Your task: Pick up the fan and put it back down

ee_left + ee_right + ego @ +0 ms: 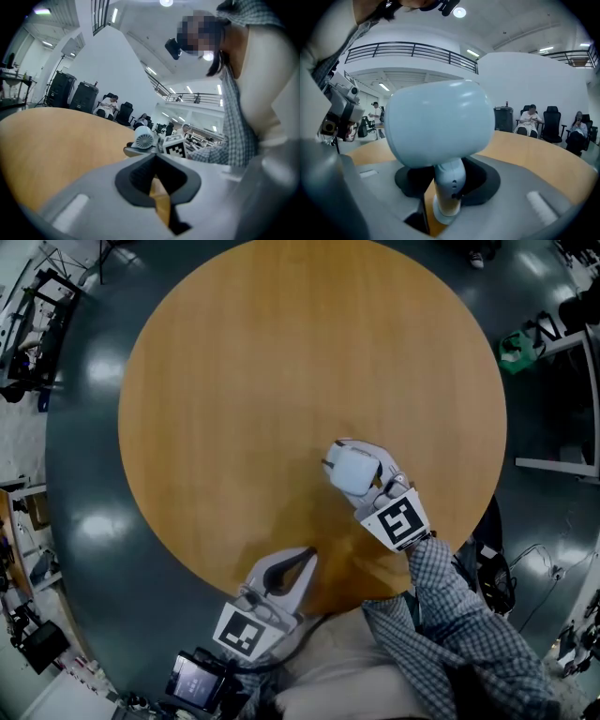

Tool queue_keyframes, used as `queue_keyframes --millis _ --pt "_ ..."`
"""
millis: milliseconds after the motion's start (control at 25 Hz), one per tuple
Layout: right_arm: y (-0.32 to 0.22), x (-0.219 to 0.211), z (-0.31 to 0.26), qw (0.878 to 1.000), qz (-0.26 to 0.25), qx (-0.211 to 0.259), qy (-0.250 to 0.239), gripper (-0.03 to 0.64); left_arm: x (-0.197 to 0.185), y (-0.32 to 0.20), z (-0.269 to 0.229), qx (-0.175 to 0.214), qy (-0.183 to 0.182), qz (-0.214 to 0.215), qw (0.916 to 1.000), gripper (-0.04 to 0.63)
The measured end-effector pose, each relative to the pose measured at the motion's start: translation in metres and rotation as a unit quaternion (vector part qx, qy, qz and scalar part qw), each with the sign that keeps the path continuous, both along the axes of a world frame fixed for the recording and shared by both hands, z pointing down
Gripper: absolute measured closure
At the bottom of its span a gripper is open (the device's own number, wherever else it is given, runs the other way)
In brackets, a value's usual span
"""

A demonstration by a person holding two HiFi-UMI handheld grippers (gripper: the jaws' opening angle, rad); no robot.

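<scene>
Straddling fan stem, right gripper jaws unclamped; advise square squeeze, straight lift. Left gripper clenched empty at table edge.

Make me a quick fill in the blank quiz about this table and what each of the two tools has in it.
The right tool has the ____ between its jaws.
The left tool has ____ between its jaws.
The table is ____ in shape.
Missing words: fan, nothing, round.
</scene>
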State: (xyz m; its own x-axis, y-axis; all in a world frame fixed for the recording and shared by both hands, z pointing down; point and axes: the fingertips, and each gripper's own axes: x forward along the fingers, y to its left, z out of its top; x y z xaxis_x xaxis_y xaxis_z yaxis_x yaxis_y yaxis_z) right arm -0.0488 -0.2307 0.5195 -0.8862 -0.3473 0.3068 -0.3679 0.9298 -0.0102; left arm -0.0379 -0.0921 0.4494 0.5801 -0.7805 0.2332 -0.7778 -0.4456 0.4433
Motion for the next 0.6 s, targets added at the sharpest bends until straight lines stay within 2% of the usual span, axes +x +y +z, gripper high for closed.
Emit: queue_keyframes --millis 200,600 --pt "-0.001 -0.003 -0.004 1.000 0.019 -0.022 -0.007 0.477 -0.009 -0.001 -0.004 0.002 0.002 0.000 1.0000 0.595" --pt "0.014 0.005 -0.031 0.999 0.044 -0.011 0.002 0.477 -0.007 0.002 -0.023 0.031 0.004 0.023 0.9992 0.595"
